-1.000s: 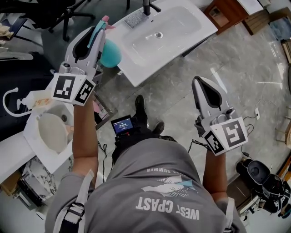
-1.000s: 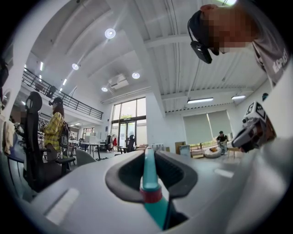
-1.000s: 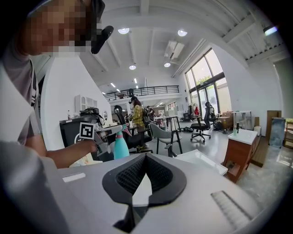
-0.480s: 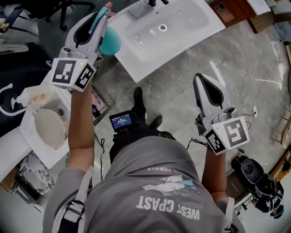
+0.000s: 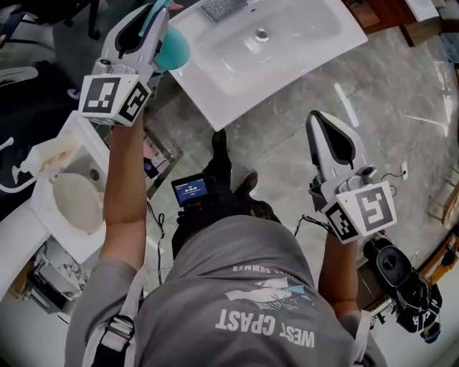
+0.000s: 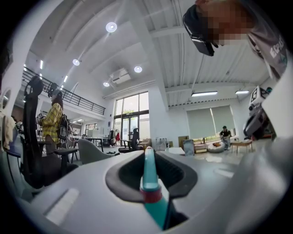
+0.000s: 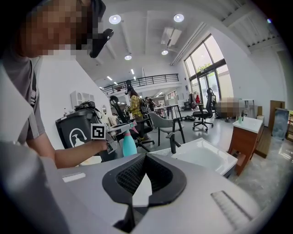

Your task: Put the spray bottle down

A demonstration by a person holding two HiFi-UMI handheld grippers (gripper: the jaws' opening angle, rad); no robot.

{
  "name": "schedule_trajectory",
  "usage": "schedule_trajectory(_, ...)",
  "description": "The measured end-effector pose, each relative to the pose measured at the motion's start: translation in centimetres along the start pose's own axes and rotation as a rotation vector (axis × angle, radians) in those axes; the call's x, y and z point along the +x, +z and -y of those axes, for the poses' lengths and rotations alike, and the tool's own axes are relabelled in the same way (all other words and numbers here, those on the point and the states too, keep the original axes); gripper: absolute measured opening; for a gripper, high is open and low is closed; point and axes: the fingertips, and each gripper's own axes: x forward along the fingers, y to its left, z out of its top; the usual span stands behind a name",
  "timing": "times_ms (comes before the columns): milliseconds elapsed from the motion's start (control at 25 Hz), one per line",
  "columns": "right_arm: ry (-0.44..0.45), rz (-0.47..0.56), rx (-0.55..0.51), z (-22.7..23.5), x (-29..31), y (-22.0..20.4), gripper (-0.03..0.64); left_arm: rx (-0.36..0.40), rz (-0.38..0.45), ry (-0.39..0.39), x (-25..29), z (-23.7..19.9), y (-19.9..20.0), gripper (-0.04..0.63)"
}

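The left gripper (image 5: pixel 147 18) was clenched on the thin upper part of the teal bottle (image 5: pixel 172 49), probably because the round body is too wide for the jaws; so the body hung free beside the gripper. The bottle was in the air, just beside the left corner of the large sink (image 5: pixel 204 93), and I judge it was not yet set down on any surface. The right gripper (image 5: pixel 320 127) had its jaws pressed together with nothing between them, and it was kept over the floor, well apart, likely to stay out of the way. I counted one bottle, two grippers and two sinks, the second one small (image 5: pixel 43 204).
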Motion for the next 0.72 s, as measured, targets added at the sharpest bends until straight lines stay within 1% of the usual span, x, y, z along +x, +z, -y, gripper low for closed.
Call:
schedule_trajectory(360,0.004,-0.051,0.041,1.5,3.5,-1.8,0.002,0.029,-0.023,0.008,3.3,-3.4,-4.3,0.066)
schedule_trajectory(720,0.001,-0.105,0.07,2.1,6.0,-3.3,0.002,0.014,-0.05,0.028,5.0,-6.5,-8.7,0.066)
